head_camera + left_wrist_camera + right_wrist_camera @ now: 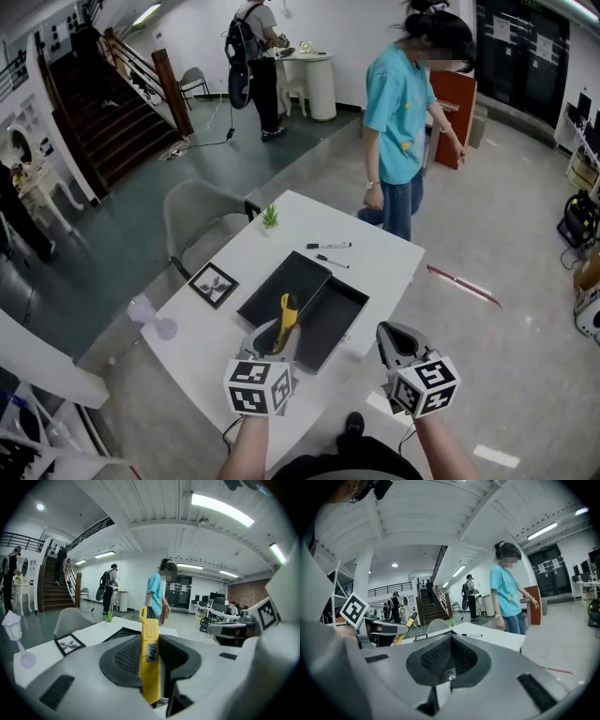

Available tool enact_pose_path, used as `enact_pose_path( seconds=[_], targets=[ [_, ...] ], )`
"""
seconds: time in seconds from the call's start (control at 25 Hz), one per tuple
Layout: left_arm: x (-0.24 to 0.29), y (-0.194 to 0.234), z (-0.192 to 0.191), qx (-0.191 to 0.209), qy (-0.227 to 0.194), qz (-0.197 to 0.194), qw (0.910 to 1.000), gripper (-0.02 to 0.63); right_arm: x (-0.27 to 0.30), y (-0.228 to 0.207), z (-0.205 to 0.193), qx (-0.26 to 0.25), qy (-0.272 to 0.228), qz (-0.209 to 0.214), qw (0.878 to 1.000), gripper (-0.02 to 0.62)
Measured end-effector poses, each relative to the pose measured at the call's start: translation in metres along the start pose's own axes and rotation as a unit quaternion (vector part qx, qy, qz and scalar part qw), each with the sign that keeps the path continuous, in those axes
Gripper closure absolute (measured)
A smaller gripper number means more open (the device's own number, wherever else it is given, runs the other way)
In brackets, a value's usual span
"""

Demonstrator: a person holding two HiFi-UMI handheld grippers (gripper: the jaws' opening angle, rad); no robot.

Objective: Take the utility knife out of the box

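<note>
A yellow utility knife (287, 313) stands upright in my left gripper (277, 339), which is shut on its handle. It hangs just above the near edge of the open black box (345, 317), whose lid (281, 284) lies beside it on the white table (380, 267). In the left gripper view the knife (150, 648) rises between the dark pads (123, 657). My right gripper (392, 343) hovers off the table's near right edge, shut with nothing in it. In the right gripper view its jaws (449, 657) meet, and the knife (405, 628) shows at the left.
A framed picture (214, 284), a small potted plant (270, 217) and two markers (328, 246) lie on the table. A grey chair (202, 220) stands at its left. A person in a teal shirt (398, 122) stands past the far corner.
</note>
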State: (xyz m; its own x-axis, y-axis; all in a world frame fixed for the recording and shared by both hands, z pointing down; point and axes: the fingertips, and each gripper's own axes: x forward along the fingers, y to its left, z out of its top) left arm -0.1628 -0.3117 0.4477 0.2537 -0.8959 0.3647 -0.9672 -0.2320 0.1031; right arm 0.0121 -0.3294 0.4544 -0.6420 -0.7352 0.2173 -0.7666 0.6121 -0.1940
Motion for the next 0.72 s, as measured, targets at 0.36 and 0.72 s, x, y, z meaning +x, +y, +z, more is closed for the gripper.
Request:
enact_pose_path(
  seconds=[0.36,0.72],
  targets=[
    [-0.022,0.007,0.0,-0.026,-0.018,0.024,0.9992,0.489,-0.004,0.006,0.011,0.01,-0.015,0.005,1.0,0.595],
    [-0.034,0.021,-0.001,-0.037,-0.03,0.04,0.998,0.488,-0.001,0.016,0.008,-0.005,-0.009,0.005,1.0,0.595]
  ],
)
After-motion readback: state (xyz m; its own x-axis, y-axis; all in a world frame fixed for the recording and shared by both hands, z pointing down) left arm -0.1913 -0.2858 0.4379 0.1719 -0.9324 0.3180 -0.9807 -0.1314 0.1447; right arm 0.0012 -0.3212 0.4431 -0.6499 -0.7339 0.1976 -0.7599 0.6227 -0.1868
